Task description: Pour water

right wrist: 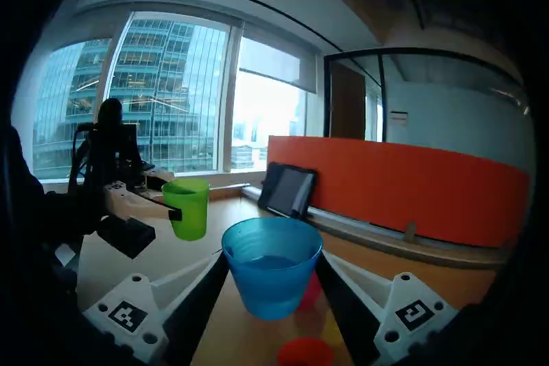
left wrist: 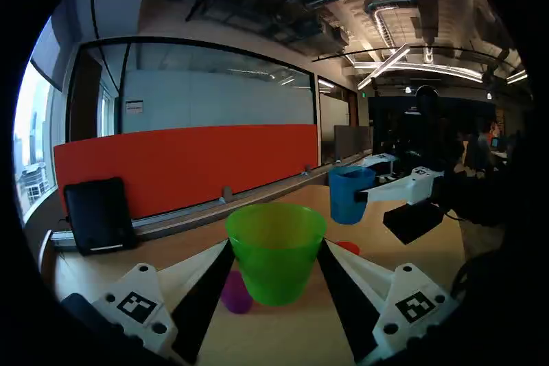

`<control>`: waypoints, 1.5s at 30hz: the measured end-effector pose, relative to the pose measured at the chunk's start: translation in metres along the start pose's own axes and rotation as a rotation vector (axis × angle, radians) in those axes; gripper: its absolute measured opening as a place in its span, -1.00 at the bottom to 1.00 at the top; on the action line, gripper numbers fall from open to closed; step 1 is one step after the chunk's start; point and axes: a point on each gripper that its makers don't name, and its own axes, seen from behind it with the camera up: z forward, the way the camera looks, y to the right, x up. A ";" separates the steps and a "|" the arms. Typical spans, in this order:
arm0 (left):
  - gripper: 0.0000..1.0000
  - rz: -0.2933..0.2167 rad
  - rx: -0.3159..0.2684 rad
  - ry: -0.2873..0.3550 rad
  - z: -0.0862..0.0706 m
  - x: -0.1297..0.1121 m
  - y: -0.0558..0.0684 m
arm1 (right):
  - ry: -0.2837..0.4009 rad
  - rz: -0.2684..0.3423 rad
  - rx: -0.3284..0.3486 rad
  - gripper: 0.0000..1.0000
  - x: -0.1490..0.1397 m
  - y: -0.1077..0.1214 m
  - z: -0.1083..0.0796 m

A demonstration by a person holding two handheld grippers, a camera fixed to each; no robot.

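In the left gripper view a green cup (left wrist: pixel 276 250) stands upright between my fingers, held above the wooden table (left wrist: pixel 288 338); my left gripper (left wrist: pixel 276 256) is shut on it. Farther right, the other gripper's white fingers (left wrist: pixel 394 191) hold a blue cup (left wrist: pixel 348 194). In the right gripper view my right gripper (right wrist: pixel 272 277) is shut on the blue cup (right wrist: pixel 272 274), upright, with water in its bottom. The green cup (right wrist: pixel 187 208) hangs to the left in the other gripper's fingers (right wrist: pixel 141 207).
A dark tablet (left wrist: pixel 100 215) leans against the orange partition (left wrist: pixel 185 163) at the table's back. A small purple cup (left wrist: pixel 236 293) and a red one (left wrist: pixel 348 248) stand on the table below the green cup. Red cups (right wrist: pixel 305 352) lie under the blue one.
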 end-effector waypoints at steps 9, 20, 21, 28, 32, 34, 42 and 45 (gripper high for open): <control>0.68 0.009 -0.025 0.006 0.004 -0.001 0.008 | 0.015 -0.013 0.001 0.79 0.011 0.003 -0.004; 0.68 0.002 -0.060 0.013 0.012 -0.003 0.023 | 0.026 -0.047 0.004 0.79 0.024 0.005 -0.008; 0.68 0.002 -0.063 0.015 0.013 -0.003 0.025 | 0.027 -0.051 0.004 0.79 0.026 0.005 -0.008; 0.68 0.002 -0.088 0.025 0.017 -0.002 0.036 | 0.031 -0.092 0.012 0.79 0.034 0.005 -0.010; 0.68 0.007 -0.101 0.025 0.020 -0.004 0.042 | 0.031 -0.125 0.018 0.79 0.039 0.004 -0.011; 0.68 0.011 -0.105 0.025 0.021 -0.004 0.045 | 0.030 -0.143 0.021 0.79 0.041 0.004 -0.011; 0.68 0.012 -0.126 0.026 0.024 -0.005 0.056 | 0.030 -0.239 0.009 0.79 0.055 0.009 -0.010; 0.68 0.014 -0.135 0.029 0.024 -0.004 0.062 | 0.032 -0.274 0.008 0.79 0.062 0.010 -0.010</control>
